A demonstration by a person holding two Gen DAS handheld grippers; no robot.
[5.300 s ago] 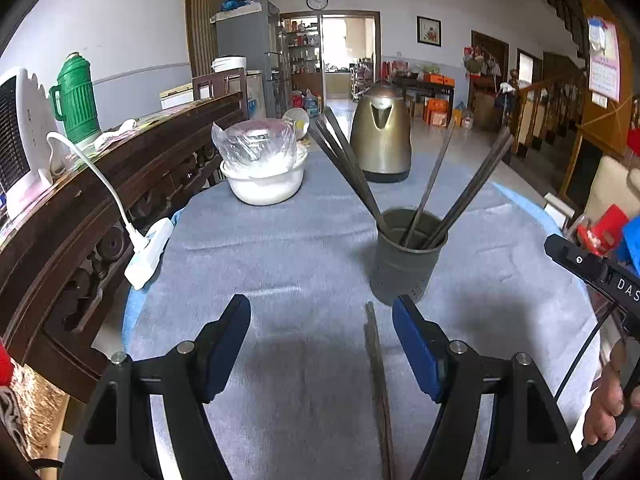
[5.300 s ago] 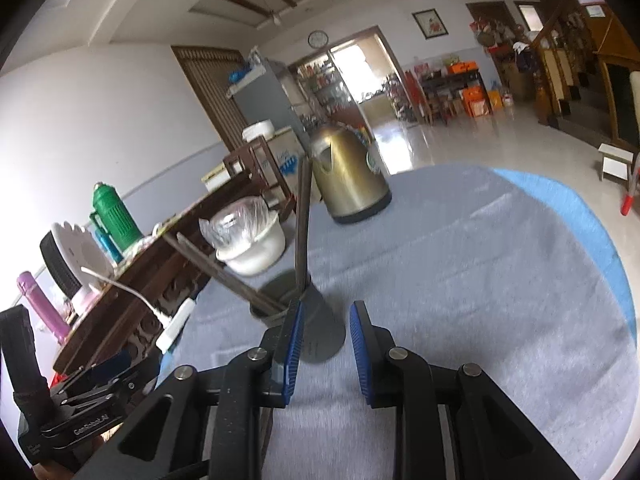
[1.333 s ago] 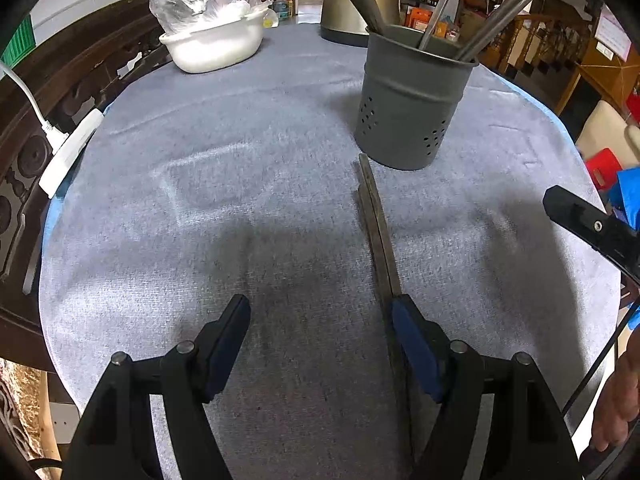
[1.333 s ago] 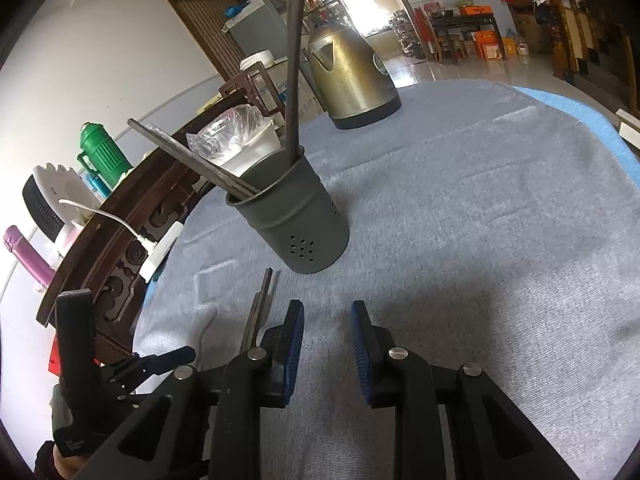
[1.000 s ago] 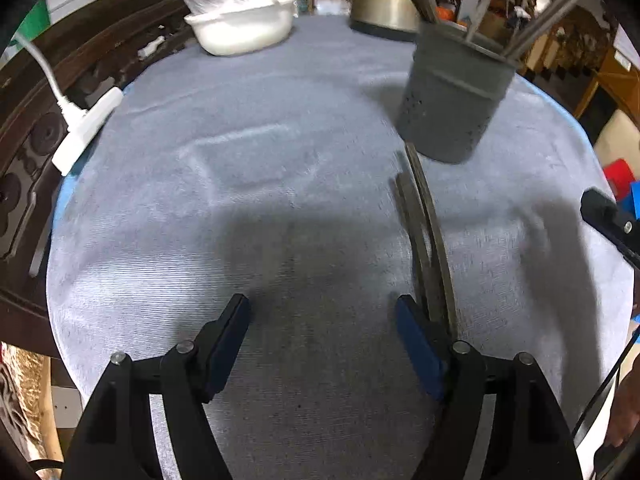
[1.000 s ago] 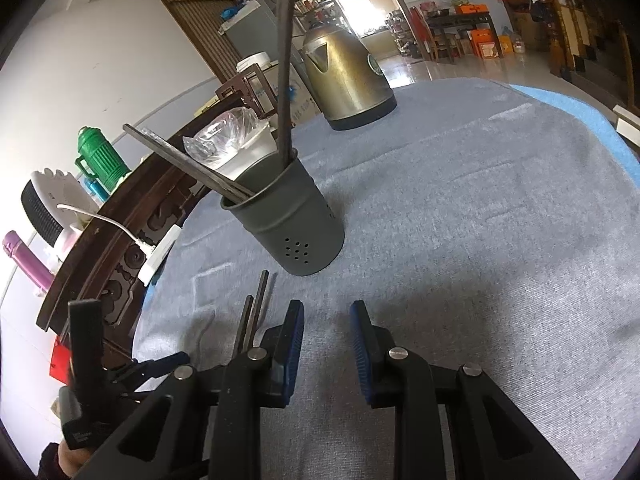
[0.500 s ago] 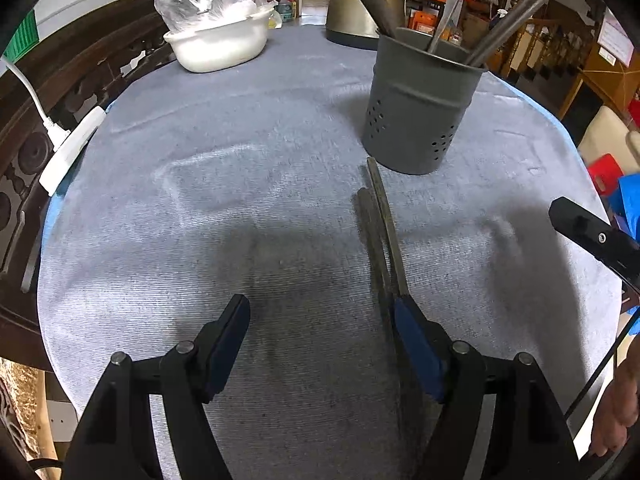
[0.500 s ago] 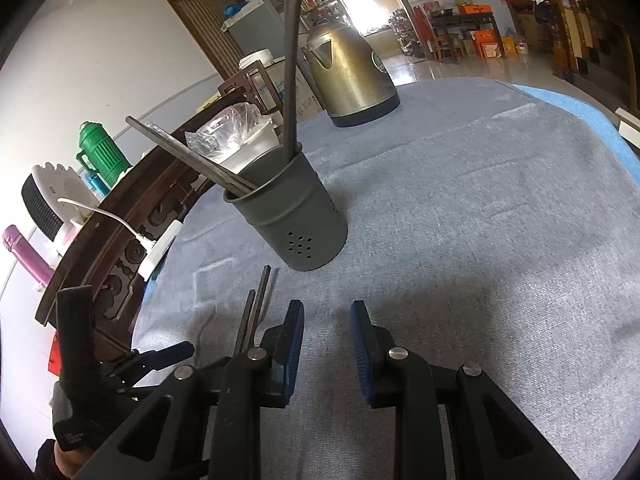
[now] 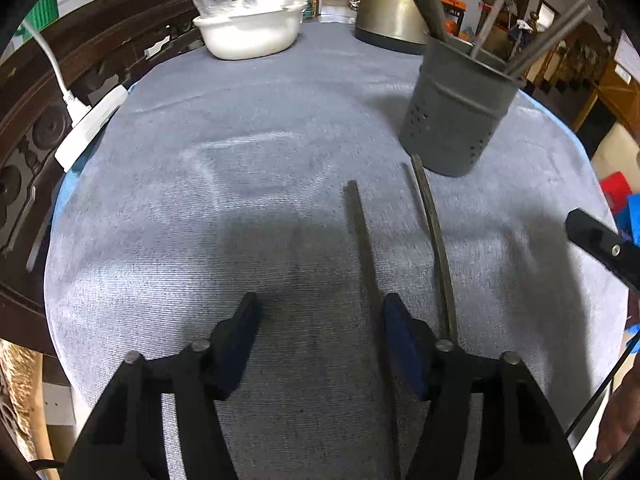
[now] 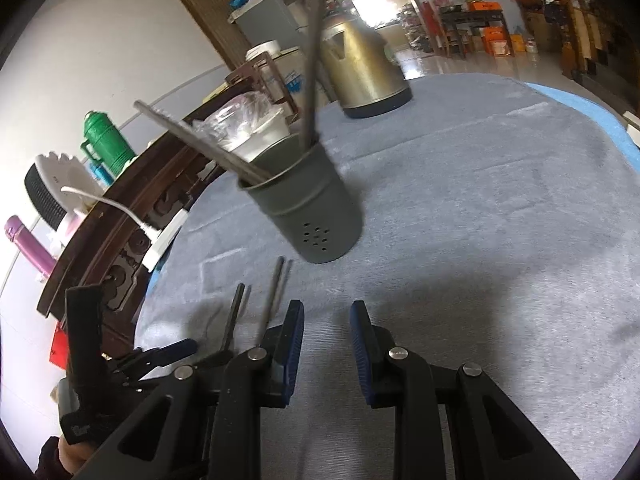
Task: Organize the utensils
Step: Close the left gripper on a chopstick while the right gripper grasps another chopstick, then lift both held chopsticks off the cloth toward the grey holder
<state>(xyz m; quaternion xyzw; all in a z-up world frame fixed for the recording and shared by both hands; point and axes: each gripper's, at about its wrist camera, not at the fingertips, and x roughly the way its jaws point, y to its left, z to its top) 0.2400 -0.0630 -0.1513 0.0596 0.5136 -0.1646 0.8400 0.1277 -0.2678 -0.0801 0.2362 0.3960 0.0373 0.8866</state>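
Two dark chopsticks lie apart on the grey tablecloth [image 9: 240, 200]. The left chopstick [image 9: 362, 236] runs in between the jaws of my left gripper [image 9: 320, 320], close to the right finger [image 9: 400, 336]. These jaws are closing and the pads do not press on it. The right chopstick [image 9: 434, 240] lies outside that finger. Beyond their far tips stands the grey perforated holder [image 9: 460, 120] with several chopsticks in it. My right gripper [image 10: 326, 320] hovers near the holder [image 10: 308, 212], its jaws a narrow gap apart with nothing between them. Both chopsticks [image 10: 272, 296] show to its left.
A brass-coloured kettle [image 9: 388, 12] and a white bowl [image 9: 252, 36] covered by a plastic bag stand at the table's far side. A white power strip [image 9: 88, 128] lies by the carved dark wood rail [image 9: 100, 52] on the left. A green thermos [image 10: 106, 144] stands behind the rail.
The two chopsticks, close together before, now lie spread apart, the left one between the left gripper's jaws. Those jaws have narrowed. The right gripper has hardly moved.
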